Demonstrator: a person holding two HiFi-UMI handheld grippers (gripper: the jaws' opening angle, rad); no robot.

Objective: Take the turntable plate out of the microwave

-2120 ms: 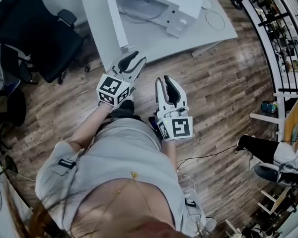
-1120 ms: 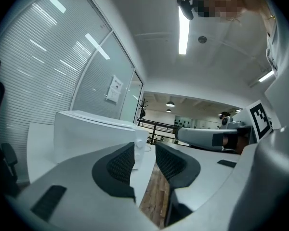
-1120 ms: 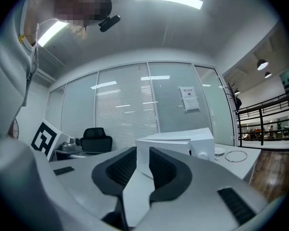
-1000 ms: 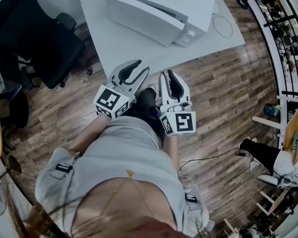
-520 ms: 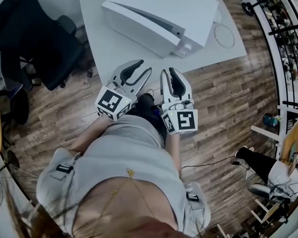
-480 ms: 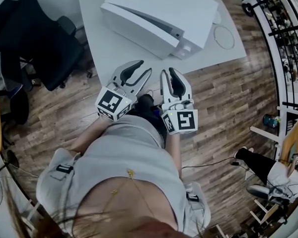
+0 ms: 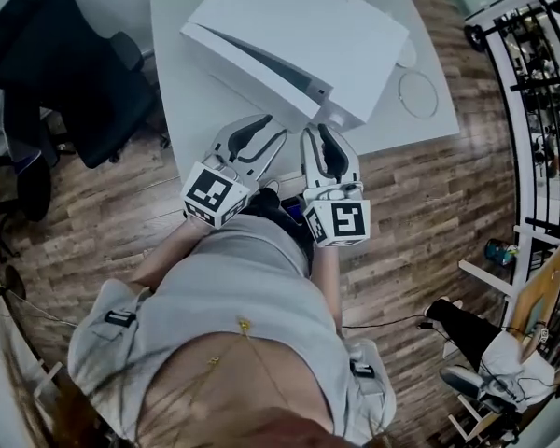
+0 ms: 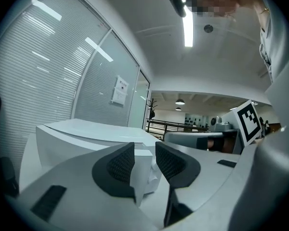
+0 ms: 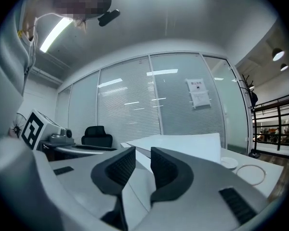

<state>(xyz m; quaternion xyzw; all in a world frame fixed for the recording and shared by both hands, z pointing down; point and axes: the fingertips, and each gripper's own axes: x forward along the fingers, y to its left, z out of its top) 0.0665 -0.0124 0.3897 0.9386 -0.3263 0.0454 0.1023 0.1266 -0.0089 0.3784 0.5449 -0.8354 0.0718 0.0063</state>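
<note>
The white microwave (image 7: 299,35) stands on the white table (image 7: 191,101), its front turned toward me; it also shows ahead in the left gripper view (image 8: 82,138) and the right gripper view (image 9: 183,146). Nothing of its inside or the turntable plate is visible. My left gripper (image 7: 259,131) hovers over the table's near edge, just short of the microwave's front, jaws apart with nothing between them (image 8: 145,160). My right gripper (image 7: 319,135) is beside it near the microwave's front right corner; its jaws are opening and hold nothing (image 9: 143,165).
A black office chair (image 7: 65,63) stands left of the table. A thin ring (image 7: 418,94) and a small white dish (image 7: 406,54) lie on the table right of the microwave. A black railing (image 7: 541,82) runs along the right over the wooden floor.
Both grippers have moved forward from over the floor to the table's near edge, closer to the microwave. The microwave looms larger in the head view.
</note>
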